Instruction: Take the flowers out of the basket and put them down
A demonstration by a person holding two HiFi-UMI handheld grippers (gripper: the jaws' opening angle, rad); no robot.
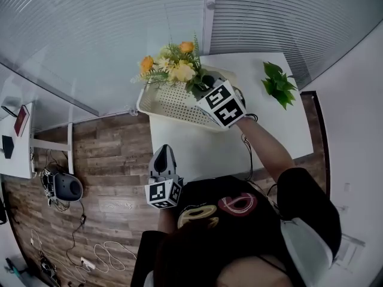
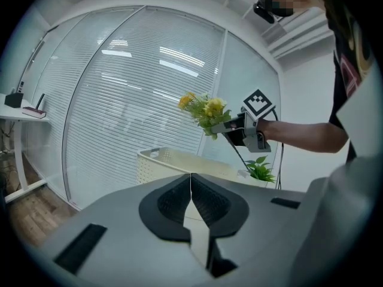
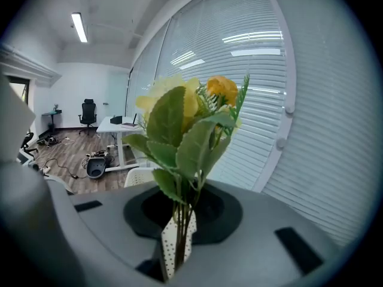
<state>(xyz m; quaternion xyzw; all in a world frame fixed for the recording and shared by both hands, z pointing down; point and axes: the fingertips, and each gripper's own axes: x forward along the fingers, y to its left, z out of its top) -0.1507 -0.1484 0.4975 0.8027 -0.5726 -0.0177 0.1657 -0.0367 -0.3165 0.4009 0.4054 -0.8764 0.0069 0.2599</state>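
Observation:
A bunch of yellow and orange flowers (image 1: pixel 170 64) with green leaves hangs over the white perforated basket (image 1: pixel 170 103) at the table's back left corner. My right gripper (image 1: pixel 201 88) is shut on the stems; in the right gripper view the stems (image 3: pixel 178 220) run down between its jaws, with the blooms (image 3: pixel 185 109) above. The left gripper view shows the flowers (image 2: pixel 203 109) held clear above the basket's rim (image 2: pixel 173 160). My left gripper (image 1: pixel 163 155) is shut and holds nothing, low at the table's front left edge; its jaws (image 2: pixel 191 199) touch.
A small green plant (image 1: pixel 279 84) sits at the back right of the white table (image 1: pixel 197 154). A glass wall with blinds runs behind the table. On the wooden floor to the left are a grey device (image 1: pixel 66 187), cables and another desk (image 1: pixel 18 142).

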